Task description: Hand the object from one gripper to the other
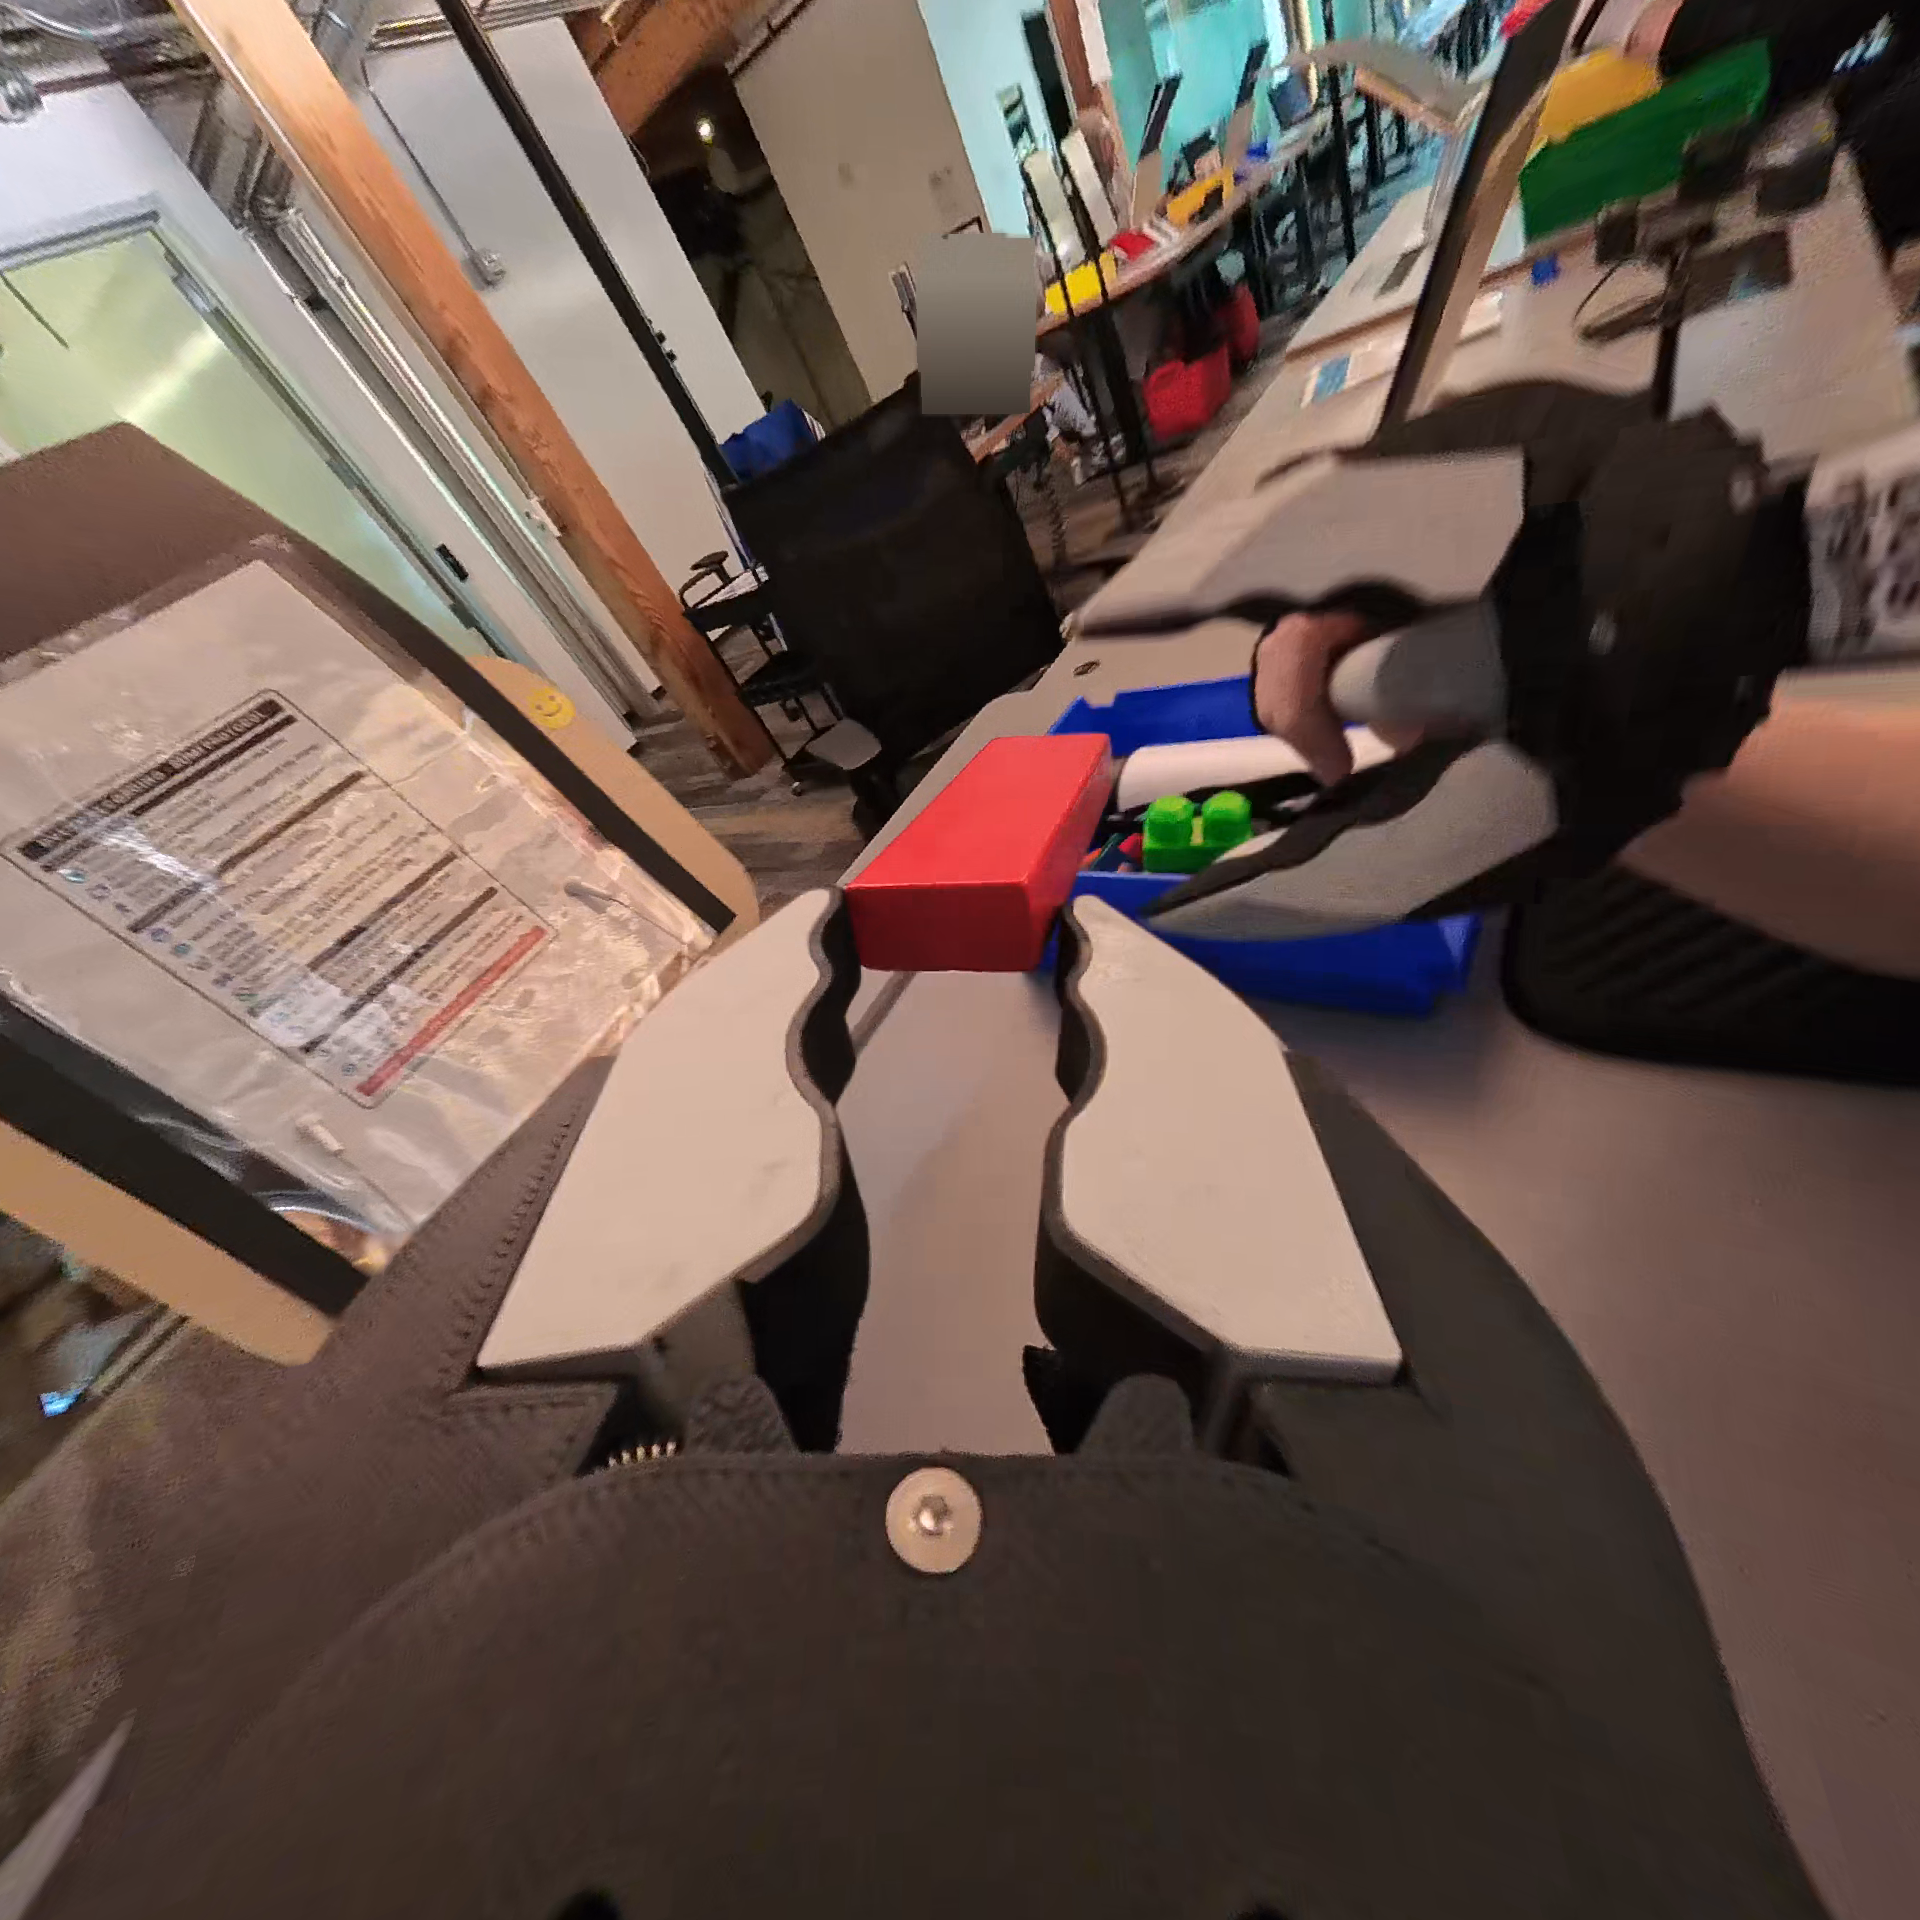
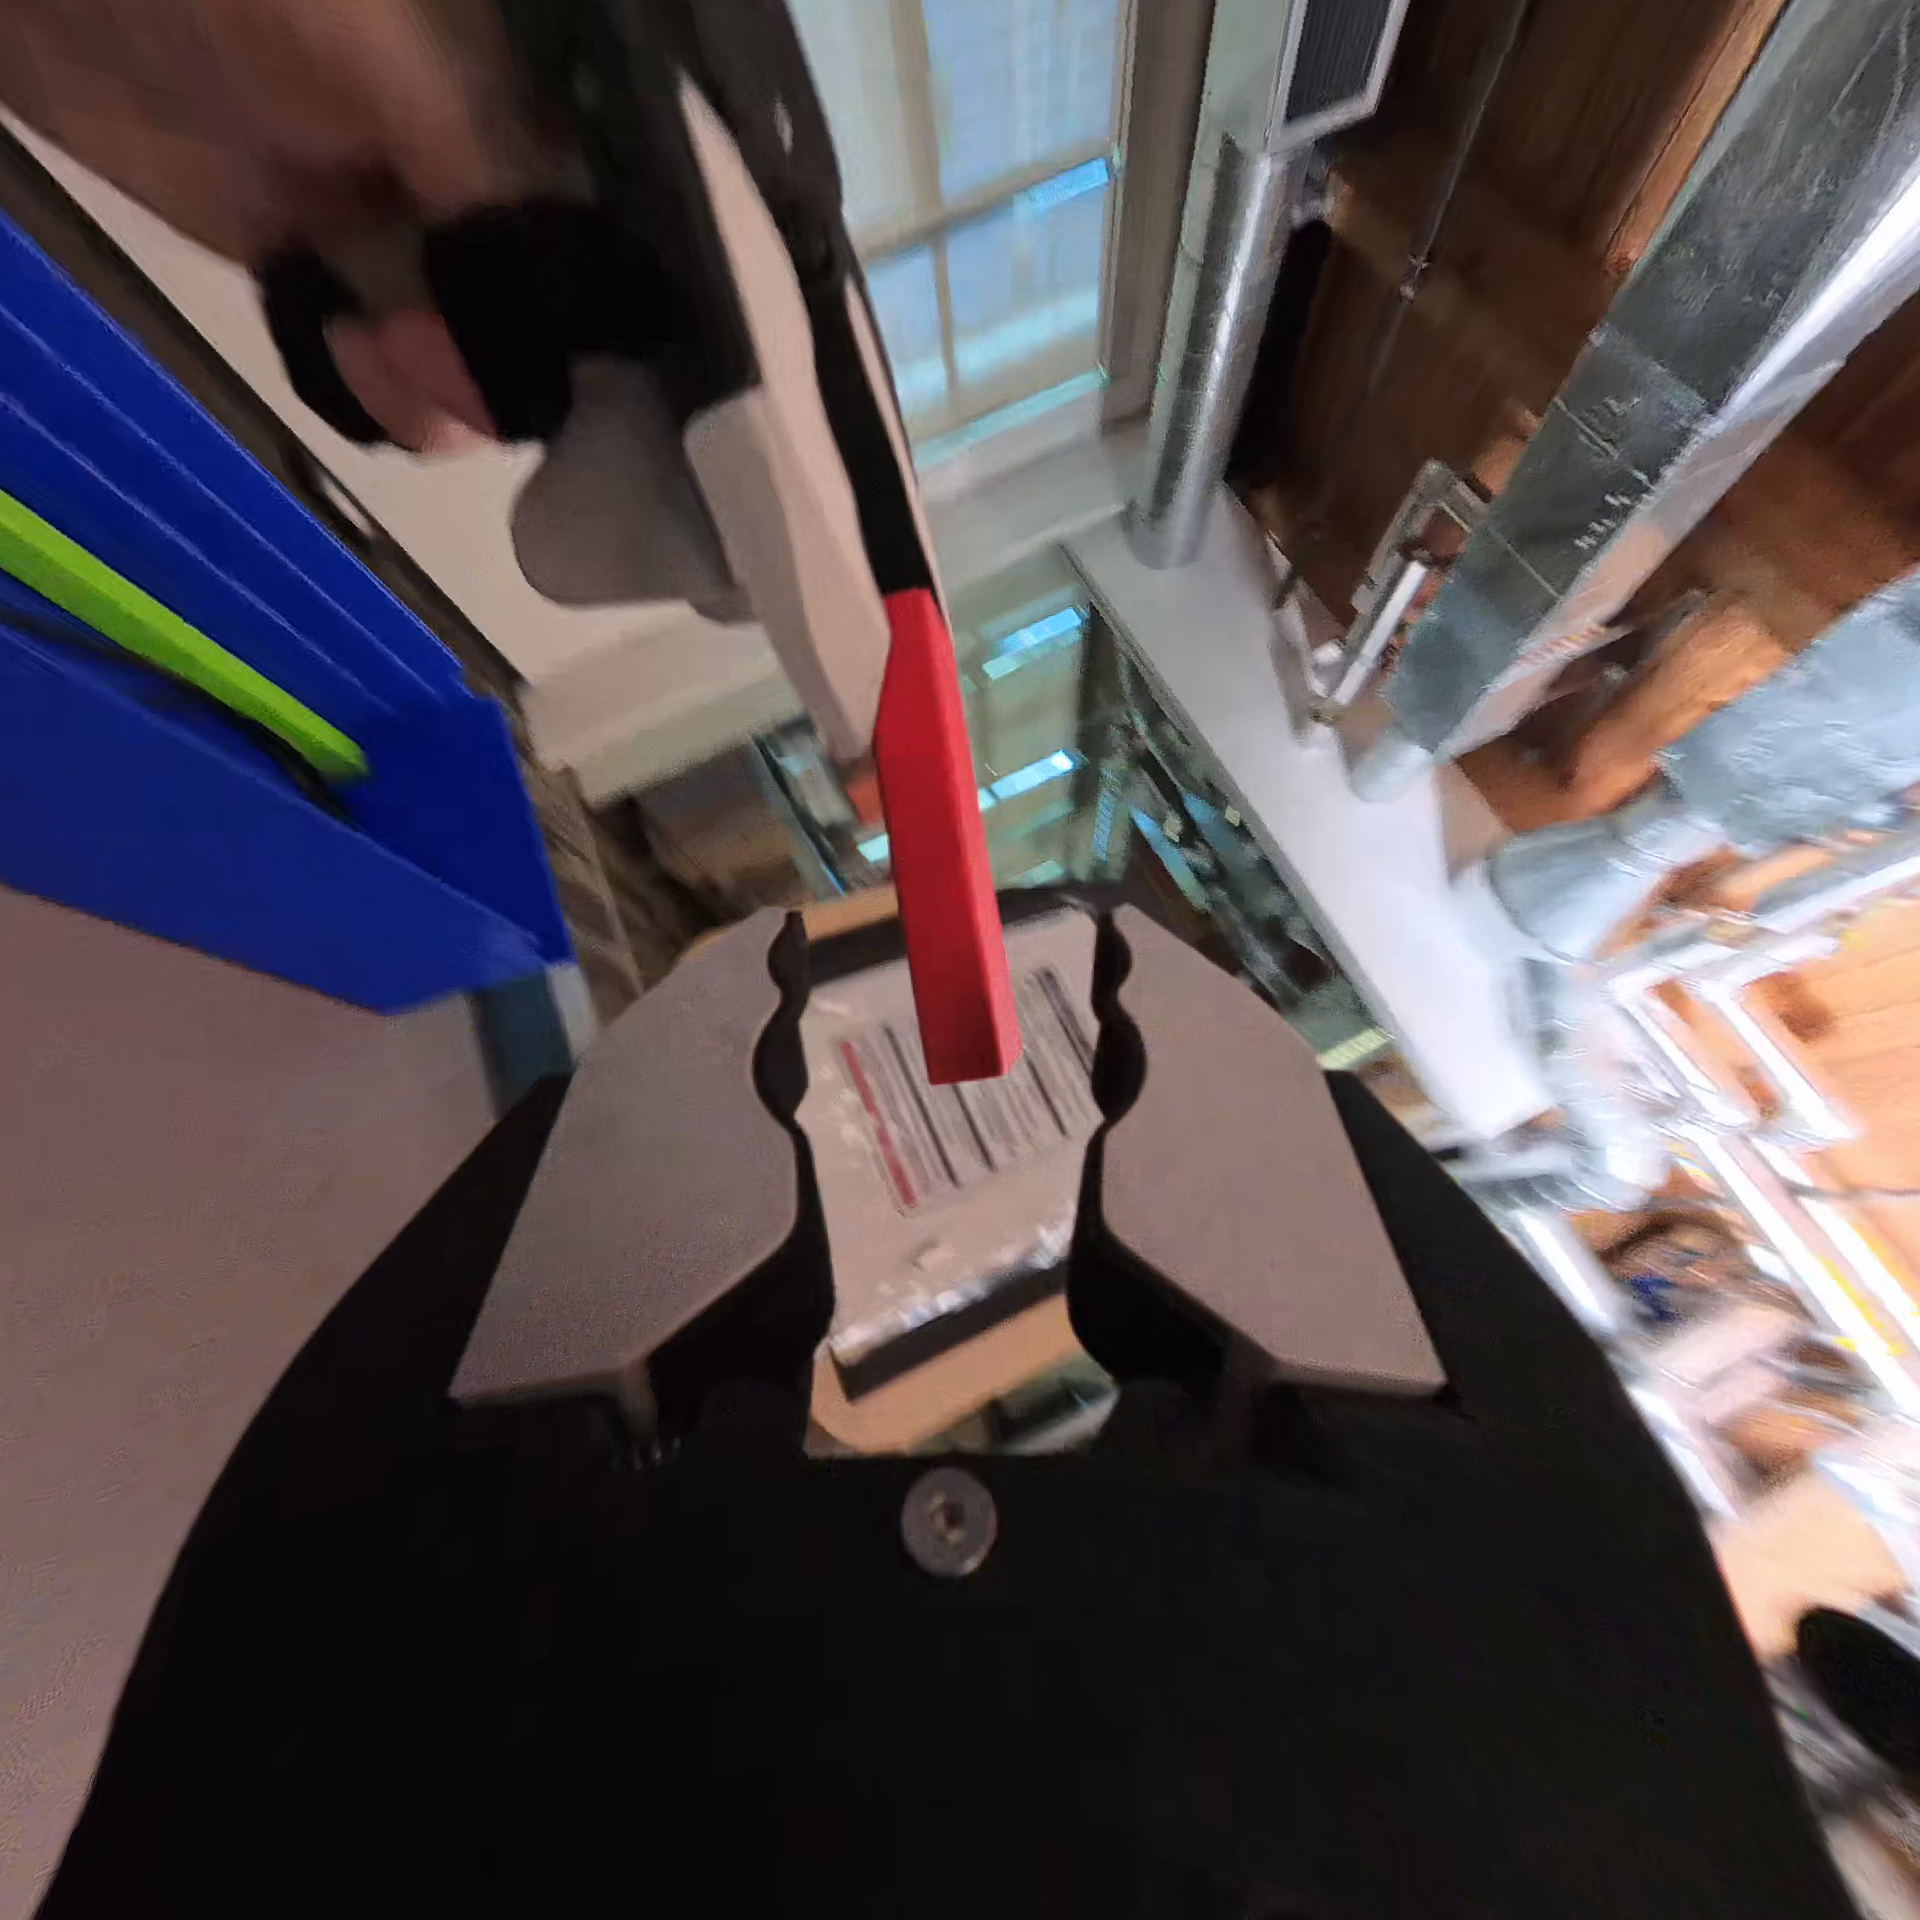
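We are holding the flat red rectangular block point(image 1: 971, 852) pinched by its near end between the tips of the left gripper point(image 1: 951, 940), above the grey tabletop point(image 1: 1455, 1195). The block is projecting straight forward from the grey fingers point(image 1: 707, 1122).

In the right wrist view, the same red block point(image 2: 940, 873) is showing edge-on, gripped at its far end by the left gripper point(image 2: 831, 540), with its free end reaching in between the spread fingertips of the right gripper point(image 2: 945, 987). We are noting a gap on both sides of the block there; the grey fingers point(image 2: 644, 1174) are not touching it. This view is motion-blurred.

Surroundings: an open blue plastic bin point(image 1: 1340, 966) is sitting on the table just behind the block, holding a green studded toy brick point(image 1: 1195, 831) and a white roll point(image 1: 1226, 764). The right gripper point(image 1: 1226, 764) is hanging wide open over this bin, with a bare hand point(image 1: 1304, 696) on its trigger. A laminated printed sheet point(image 1: 281, 883) on a tan board is standing to the left, close to the left gripper. A black bin point(image 1: 894, 582) is standing on the floor beyond the table end.
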### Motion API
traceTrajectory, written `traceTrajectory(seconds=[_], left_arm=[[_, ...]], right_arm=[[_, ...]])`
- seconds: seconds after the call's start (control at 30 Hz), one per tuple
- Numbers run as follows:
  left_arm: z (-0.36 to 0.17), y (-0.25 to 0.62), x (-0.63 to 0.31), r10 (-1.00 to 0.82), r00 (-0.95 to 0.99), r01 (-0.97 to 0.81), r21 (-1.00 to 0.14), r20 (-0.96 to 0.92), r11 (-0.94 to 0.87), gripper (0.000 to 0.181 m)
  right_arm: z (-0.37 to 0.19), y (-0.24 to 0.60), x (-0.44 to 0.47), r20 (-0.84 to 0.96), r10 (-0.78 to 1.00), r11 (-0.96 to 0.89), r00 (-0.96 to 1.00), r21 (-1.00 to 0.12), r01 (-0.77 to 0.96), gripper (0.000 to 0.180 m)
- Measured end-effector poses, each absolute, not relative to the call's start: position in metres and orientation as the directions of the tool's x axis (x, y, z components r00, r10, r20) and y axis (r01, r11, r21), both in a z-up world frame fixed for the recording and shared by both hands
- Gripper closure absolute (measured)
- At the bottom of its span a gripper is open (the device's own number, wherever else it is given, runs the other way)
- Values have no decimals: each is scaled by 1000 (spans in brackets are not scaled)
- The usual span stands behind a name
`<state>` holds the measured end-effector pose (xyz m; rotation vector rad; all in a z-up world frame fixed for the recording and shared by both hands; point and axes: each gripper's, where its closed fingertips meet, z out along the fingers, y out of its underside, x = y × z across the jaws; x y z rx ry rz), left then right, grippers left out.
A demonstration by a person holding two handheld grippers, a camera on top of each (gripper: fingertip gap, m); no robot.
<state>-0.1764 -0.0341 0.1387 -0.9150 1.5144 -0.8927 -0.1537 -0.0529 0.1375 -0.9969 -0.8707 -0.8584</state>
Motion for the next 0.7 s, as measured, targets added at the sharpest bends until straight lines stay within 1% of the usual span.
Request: traceTrajectory(seconds=[0.03,0.07,0.13,0.17,0.23,0.3,0.33,0.37,0.4,0.43,0.5,0.53,0.57,0.6,0.67,0.7], left_arm=[[139,-36,-177,-915,-117,-76,-915,-386,396,145],[139,-38,-177,-921,-130,-76,-923,-366,378,145],[140,-40,-177,-930,-142,-73,-933,-340,352,145],[141,-42,-178,-933,-156,-61,-940,-324,336,145],[145,-47,-178,-943,-182,-30,-957,-279,289,145],[148,-51,-179,-947,-196,11,-966,-255,257,148],[152,-48,-179,-954,-165,39,-968,-250,247,145],[155,-45,-181,-957,-132,66,-965,-259,252,129],[158,-42,-183,-955,-110,81,-960,-274,266,121],[160,-39,-185,-955,-94,82,-958,-281,274,122],[163,-35,-189,-960,-84,73,-962,-268,262,122],[164,-33,-191,-963,-86,72,-965,-257,251,122],[165,-31,-193,-964,-90,68,-967,-249,244,124],[165,-29,-194,-965,-90,62,-969,-245,240,125],[165,-24,-196,-967,-76,48,-970,-242,239,126],[164,-22,-196,-968,-73,42,-970,-241,238,126]], right_arm=[[139,-49,-151,898,-241,244,368,-311,919,126],[141,-47,-148,895,-282,201,345,-297,934,135],[146,-51,-146,881,-342,186,327,-278,943,152],[145,-52,-148,883,-333,196,331,-279,940,158],[139,-49,-147,901,-276,173,335,-296,939,162],[140,-48,-139,890,-246,149,385,-358,922,162],[144,-49,-133,866,-234,165,442,-413,896,163],[147,-50,-123,829,-196,177,524,-496,850,163],[150,-51,-109,771,-149,174,619,-596,784,163],[153,-53,-90,686,-98,150,721,-707,692,163],[149,-58,-46,425,22,35,905,-905,424,163],[143,-62,-23,267,58,-34,962,-962,269,163],[134,-66,3,135,44,-107,990,-984,139,163],[121,-70,31,56,-11,-177,998,-983,53,163],[83,-80,82,-36,-136,-336,990,-938,-81,163],[61,-85,96,-110,-161,-414,981,-895,-168,163]])
